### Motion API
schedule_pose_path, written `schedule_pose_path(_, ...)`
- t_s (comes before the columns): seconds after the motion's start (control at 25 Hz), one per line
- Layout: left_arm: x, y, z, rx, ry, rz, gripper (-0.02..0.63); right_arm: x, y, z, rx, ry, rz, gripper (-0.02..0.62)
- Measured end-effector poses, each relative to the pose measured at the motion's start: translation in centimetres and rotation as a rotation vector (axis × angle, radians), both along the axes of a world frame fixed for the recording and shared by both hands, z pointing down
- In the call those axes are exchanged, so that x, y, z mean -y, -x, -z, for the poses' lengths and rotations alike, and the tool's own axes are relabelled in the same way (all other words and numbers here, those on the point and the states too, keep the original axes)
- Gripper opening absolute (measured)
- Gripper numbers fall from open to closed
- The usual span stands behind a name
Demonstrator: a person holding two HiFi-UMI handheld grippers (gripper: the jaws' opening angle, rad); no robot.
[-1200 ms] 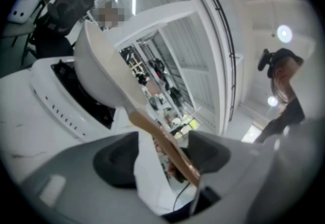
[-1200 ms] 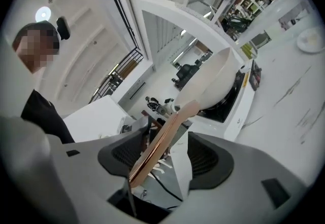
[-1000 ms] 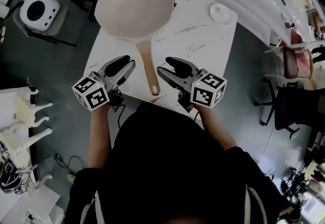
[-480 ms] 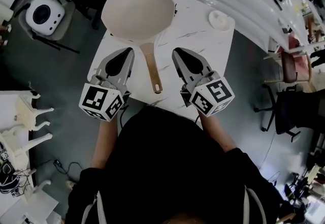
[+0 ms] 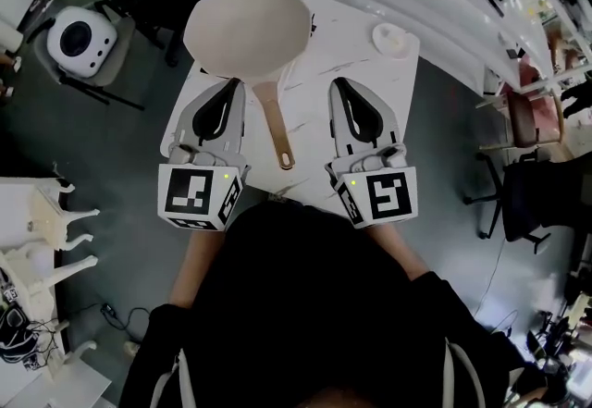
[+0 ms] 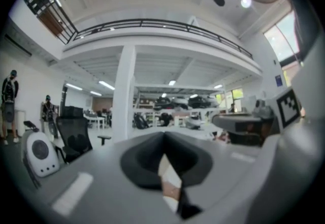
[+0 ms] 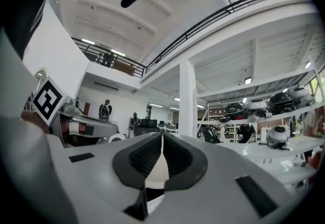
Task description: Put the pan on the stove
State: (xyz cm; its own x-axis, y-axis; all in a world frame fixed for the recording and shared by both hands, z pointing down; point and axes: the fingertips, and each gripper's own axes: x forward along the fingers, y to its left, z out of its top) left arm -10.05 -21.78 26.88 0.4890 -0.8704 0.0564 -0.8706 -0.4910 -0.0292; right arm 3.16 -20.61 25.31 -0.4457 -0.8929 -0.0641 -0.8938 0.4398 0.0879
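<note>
Round cream pan (image 5: 248,27), long tan handle (image 5: 273,124), on veined white tabletop (image 5: 356,59).

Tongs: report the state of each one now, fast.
Left tongs: shut, holding nothing.
Right tongs: shut, holding nothing.

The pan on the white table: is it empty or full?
Empty: the pan shows only a bare beige inside, seen from above.

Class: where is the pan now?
Head view: the pan sits at the table's far left, handle lying between the left gripper and right gripper.
</note>
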Motion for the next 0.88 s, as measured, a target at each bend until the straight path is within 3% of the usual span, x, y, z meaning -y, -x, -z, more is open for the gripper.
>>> schedule_pose_path(0.24,-0.2,-0.3,1.5,-0.012,-0.032,0.041,0.006,-0.6,0.0,1.7,-0.022,-0.046,-0.03,0.028)
schedule_pose_path(0.88,0.7,0.0,0.9,0.002,-0.024,0.091,0.006,1.1,-0.8,0.3,0.01,0.015,-0.046,0.02)
